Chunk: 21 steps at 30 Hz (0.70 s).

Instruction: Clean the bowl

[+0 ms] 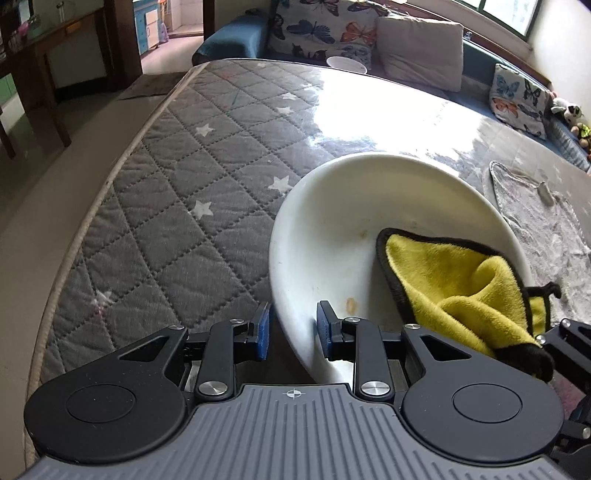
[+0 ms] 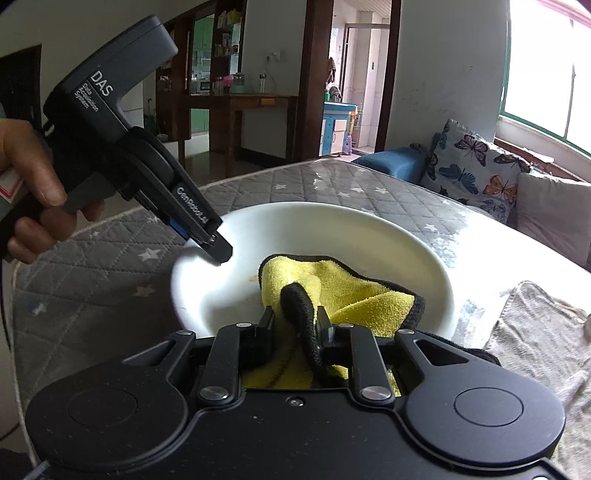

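A white bowl sits on the quilted grey table cover, with small orange stains inside. My left gripper is shut on the bowl's near rim, one blue pad outside and one inside; it also shows in the right wrist view at the bowl's left rim. A yellow cloth with black edging lies inside the bowl. My right gripper is shut on this yellow cloth, pressing it into the bowl's near side.
A grey towel lies on the table to the right of the bowl. A small white cup stands at the table's far edge. A sofa with butterfly cushions runs behind. The table's left edge drops to the floor.
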Each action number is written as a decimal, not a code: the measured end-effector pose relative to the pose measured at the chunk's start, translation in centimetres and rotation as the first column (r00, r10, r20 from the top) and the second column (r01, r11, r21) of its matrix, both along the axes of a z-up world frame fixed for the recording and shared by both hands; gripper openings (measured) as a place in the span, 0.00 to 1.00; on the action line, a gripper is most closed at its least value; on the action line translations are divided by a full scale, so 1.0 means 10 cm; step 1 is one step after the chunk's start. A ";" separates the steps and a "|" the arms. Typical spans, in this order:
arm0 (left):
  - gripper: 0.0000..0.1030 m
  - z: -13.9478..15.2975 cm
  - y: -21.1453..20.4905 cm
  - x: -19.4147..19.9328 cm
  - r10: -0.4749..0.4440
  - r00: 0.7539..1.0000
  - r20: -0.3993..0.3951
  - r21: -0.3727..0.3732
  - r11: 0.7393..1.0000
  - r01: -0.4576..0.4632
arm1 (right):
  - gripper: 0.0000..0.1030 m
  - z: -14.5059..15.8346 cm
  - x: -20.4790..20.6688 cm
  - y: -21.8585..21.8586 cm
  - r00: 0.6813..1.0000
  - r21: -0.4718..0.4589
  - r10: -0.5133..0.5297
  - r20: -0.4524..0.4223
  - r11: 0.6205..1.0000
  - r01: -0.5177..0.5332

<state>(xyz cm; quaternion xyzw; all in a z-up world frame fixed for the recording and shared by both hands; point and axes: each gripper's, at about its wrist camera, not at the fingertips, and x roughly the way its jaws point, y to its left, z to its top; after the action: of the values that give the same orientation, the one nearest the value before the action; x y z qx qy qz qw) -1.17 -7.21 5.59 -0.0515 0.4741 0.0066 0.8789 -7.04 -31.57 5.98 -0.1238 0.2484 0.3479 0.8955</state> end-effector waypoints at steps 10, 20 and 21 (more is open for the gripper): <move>0.32 0.07 0.01 -0.21 0.034 0.999 0.007 -0.052 0.998 -0.033 | 0.22 0.05 -0.03 0.06 1.000 0.036 0.021 -0.009 0.999 -0.021; 0.35 0.07 -0.02 -0.40 0.086 0.996 0.008 -0.095 0.992 -0.085 | 0.22 0.14 -0.10 0.06 0.999 0.059 0.048 -0.007 0.997 -0.047; 0.35 0.07 -0.02 -0.40 0.096 0.995 0.006 -0.100 0.990 -0.095 | 0.22 0.14 -0.10 0.06 0.999 0.058 0.049 -0.007 0.997 -0.049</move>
<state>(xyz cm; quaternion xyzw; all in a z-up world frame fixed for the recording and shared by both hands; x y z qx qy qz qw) -5.18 -7.42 6.29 -0.1178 0.4660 0.0246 0.8765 -8.02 -30.93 7.38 -0.1026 0.2387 0.3772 0.8889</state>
